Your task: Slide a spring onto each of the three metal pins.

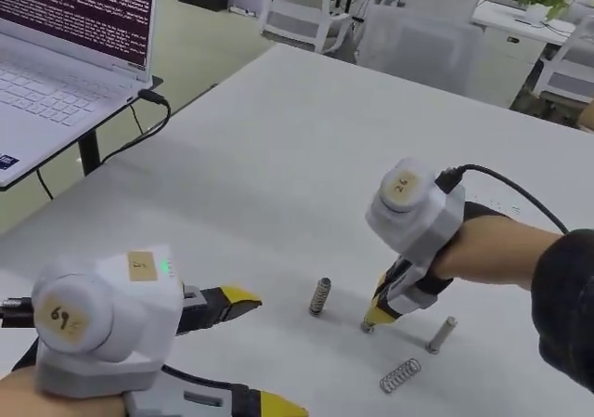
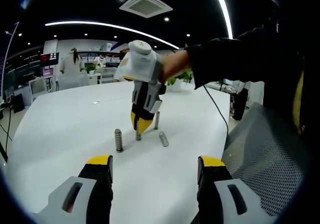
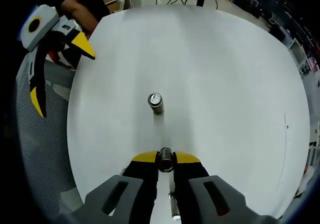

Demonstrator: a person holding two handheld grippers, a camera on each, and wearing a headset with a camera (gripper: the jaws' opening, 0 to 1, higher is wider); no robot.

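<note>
My right gripper (image 1: 370, 321) points down at the white table (image 1: 278, 157), shut on a spring (image 3: 165, 160) whose end shows between the yellow tips. In the left gripper view the right gripper (image 2: 139, 128) holds this spring (image 2: 138, 134) upright against the tabletop. Left of it stands a spring on a pin (image 1: 319, 296) (image 3: 155, 103) (image 2: 118, 139). A bare metal pin (image 1: 441, 334) (image 2: 157, 119) is on its right, and a loose spring (image 1: 400, 374) (image 2: 163, 138) lies nearer me. My left gripper (image 1: 260, 352) (image 2: 156, 163) hovers open and empty at the near left.
An open laptop (image 1: 56, 64) sits on a stand at the far left, its cable (image 1: 153, 110) trailing to the table edge. Office chairs (image 1: 297, 22) and desks stand beyond the table. A mesh chair (image 2: 270, 154) is beside the table.
</note>
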